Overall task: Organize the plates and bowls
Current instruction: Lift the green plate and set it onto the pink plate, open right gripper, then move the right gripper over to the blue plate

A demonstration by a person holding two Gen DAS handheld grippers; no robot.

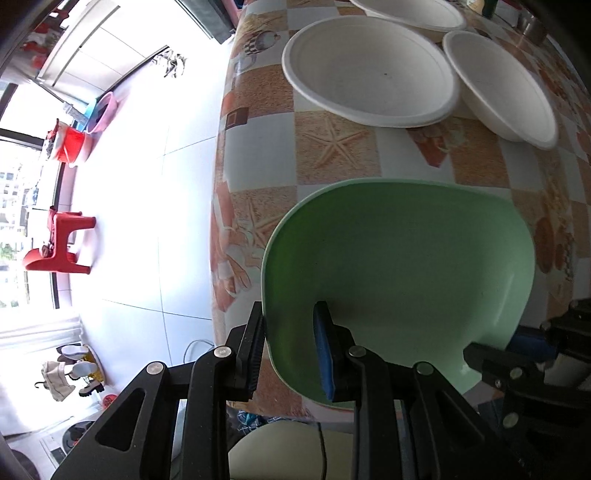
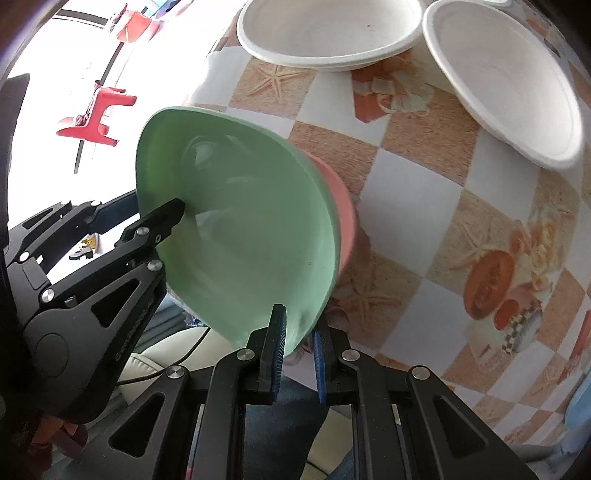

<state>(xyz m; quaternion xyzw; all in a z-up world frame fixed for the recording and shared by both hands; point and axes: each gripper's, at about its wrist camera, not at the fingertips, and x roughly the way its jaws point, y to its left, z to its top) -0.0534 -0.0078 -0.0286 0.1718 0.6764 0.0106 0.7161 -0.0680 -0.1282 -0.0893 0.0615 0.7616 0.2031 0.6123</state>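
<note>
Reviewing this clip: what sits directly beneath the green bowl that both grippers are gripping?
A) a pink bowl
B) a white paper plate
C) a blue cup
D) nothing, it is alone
A: in the right wrist view, the pink bowl shows behind the green bowl, nested under it, while the right gripper and left gripper clamp the rim.

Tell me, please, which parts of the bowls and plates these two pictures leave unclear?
- Pink bowl: right wrist view shows only a sliver; the green bowl nested in it hides the rest. Left wrist view hides it completely.
- Farthest white plate: cut off by the top edge, left wrist view.
- Right claw: its grip point lies behind the green bowl's rim.
- Left claw: whether its pads touch the rim is unclear.
</note>
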